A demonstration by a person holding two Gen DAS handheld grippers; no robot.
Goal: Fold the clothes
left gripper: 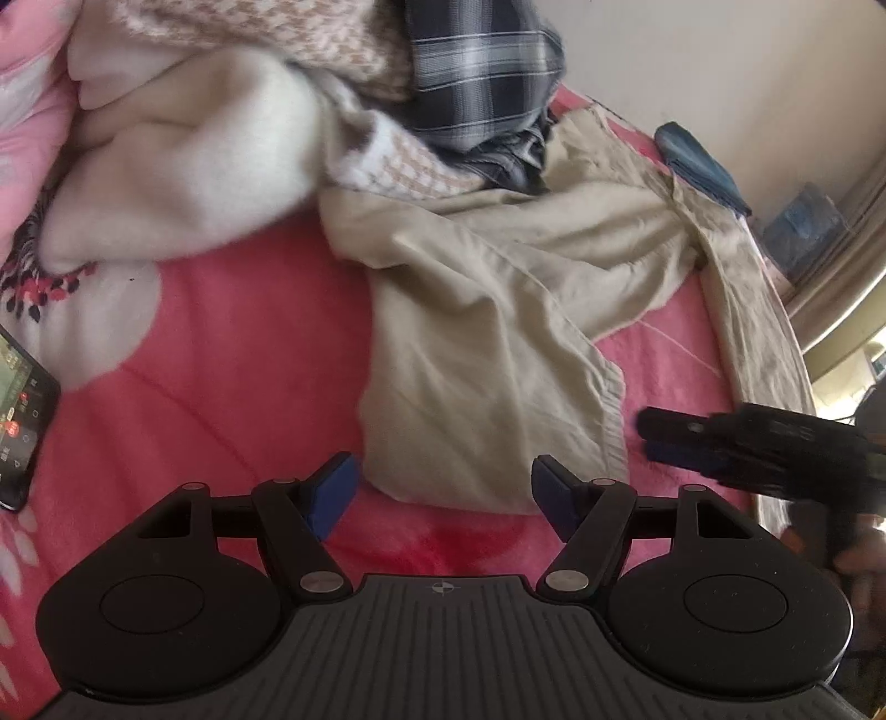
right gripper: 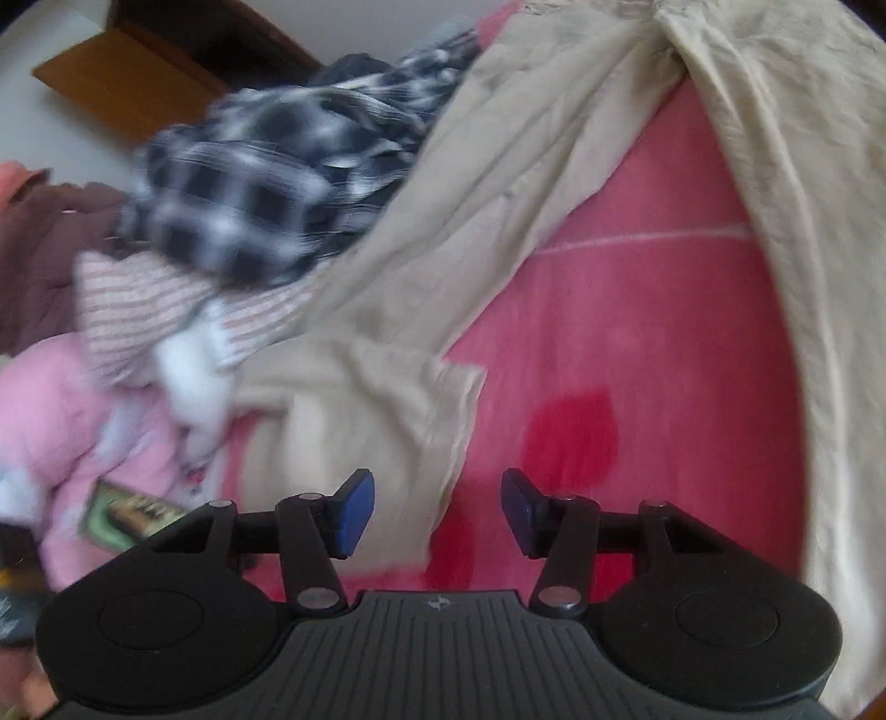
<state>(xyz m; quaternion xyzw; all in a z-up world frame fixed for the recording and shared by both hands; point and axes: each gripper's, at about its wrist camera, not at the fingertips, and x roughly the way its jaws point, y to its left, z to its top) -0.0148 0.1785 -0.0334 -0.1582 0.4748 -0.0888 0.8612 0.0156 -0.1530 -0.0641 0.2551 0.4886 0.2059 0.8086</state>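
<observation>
Beige trousers (left gripper: 498,310) lie spread on a pink bed cover (left gripper: 232,354), one leg hem reaching toward me. My left gripper (left gripper: 443,495) is open just short of that hem, nothing between its blue pads. My right gripper (left gripper: 664,437) comes in from the right beside the hem; in this view its fingers look close together. In the right wrist view the right gripper (right gripper: 437,512) stands open, with the edge of the beige trousers (right gripper: 398,399) lying under its left pad and pink cover beneath the gap. The other trouser leg (right gripper: 803,221) curves down the right side.
A pile of clothes sits at the back: a fluffy white garment (left gripper: 183,171), a knitted beige-and-white piece (left gripper: 266,39) and a dark plaid shirt (left gripper: 476,72). A phone (left gripper: 22,421) lies at the left edge. A cardboard box (right gripper: 144,72) stands behind the pile.
</observation>
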